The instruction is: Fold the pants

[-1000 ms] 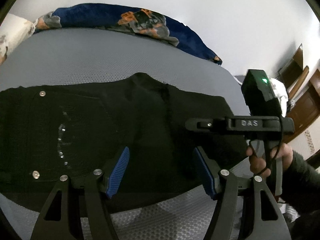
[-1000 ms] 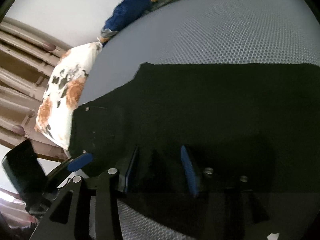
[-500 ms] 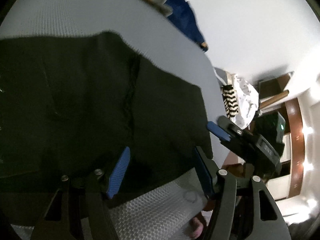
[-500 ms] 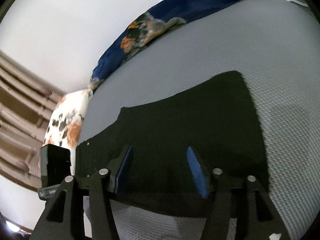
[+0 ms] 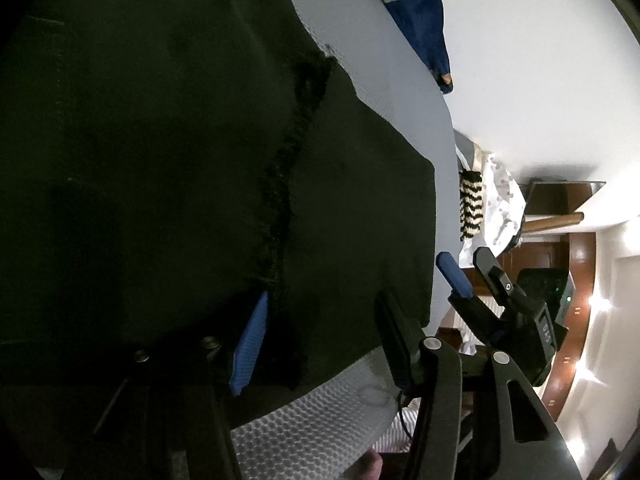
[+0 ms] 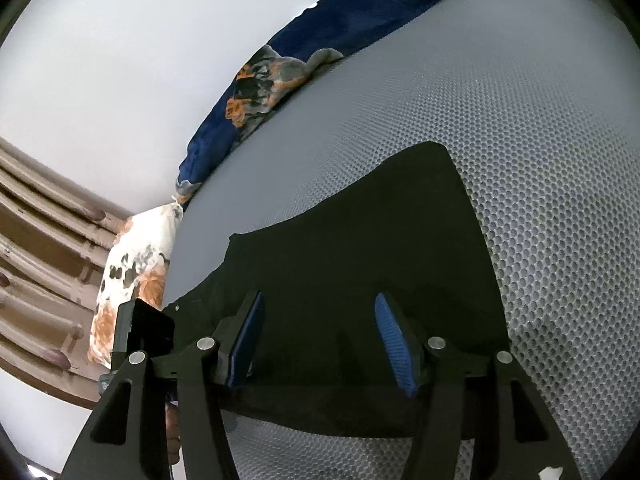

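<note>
Black pants (image 5: 168, 168) lie flat on the grey mesh bed (image 5: 384, 88), with a dark seam running down their middle. My left gripper (image 5: 320, 340) hangs low over their near right corner. Its jaws are closing; cloth lies beneath them but nothing is pinched between the blue pads (image 5: 248, 348). In the right wrist view the pants (image 6: 360, 264) end in a straight edge at the right. My right gripper (image 6: 320, 336) stands open over their near edge, holding nothing. It also shows in the left wrist view, the right gripper (image 5: 500, 308) off the bed's side.
A blue flowered blanket (image 6: 320, 52) lies along the far side of the bed by the white wall. A flowered pillow (image 6: 132, 280) and a wooden headboard (image 6: 40, 240) are at the left. A heap of clothes (image 5: 492, 208) and brown furniture (image 5: 576, 280) stand beyond the bed's right end.
The left gripper has rolled and sunk toward the pants' right corner, and its jaws have narrowed. The right gripper has slid along to the pants' end, with its jaws a little wider.
</note>
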Action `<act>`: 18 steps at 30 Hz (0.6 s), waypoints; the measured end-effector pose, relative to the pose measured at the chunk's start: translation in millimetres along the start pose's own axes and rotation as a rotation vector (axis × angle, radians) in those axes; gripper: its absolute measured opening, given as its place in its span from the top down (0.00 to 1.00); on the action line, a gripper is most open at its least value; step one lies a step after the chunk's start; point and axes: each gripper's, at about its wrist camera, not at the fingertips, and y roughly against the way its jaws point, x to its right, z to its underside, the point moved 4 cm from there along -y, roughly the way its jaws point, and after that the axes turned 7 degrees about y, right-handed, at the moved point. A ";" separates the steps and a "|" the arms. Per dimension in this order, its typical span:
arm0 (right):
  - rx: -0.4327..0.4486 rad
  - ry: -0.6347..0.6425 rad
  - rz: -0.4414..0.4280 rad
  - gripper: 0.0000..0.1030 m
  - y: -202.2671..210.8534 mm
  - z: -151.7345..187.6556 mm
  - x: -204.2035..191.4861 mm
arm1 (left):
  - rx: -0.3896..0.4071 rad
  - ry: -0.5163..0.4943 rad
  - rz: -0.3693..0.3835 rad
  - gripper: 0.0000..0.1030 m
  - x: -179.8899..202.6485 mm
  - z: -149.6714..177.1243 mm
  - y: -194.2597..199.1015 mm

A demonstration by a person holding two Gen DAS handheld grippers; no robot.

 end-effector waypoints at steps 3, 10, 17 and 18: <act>-0.007 -0.004 0.001 0.46 -1.5 2.1 2.2 | -0.003 -0.055 -0.011 0.47 6.2 -1.0 -4.4; -0.031 -0.012 0.036 0.46 -8.8 7.7 6.8 | 0.005 -0.145 -0.096 0.92 14.0 0.5 -22.4; -0.063 0.043 0.151 0.46 -11.1 9.7 7.4 | 0.096 -0.262 -0.123 0.94 32.2 11.2 -1.1; -0.068 0.068 0.177 0.46 -11.4 10.5 5.4 | 0.107 -0.272 -0.131 0.94 31.1 13.9 3.5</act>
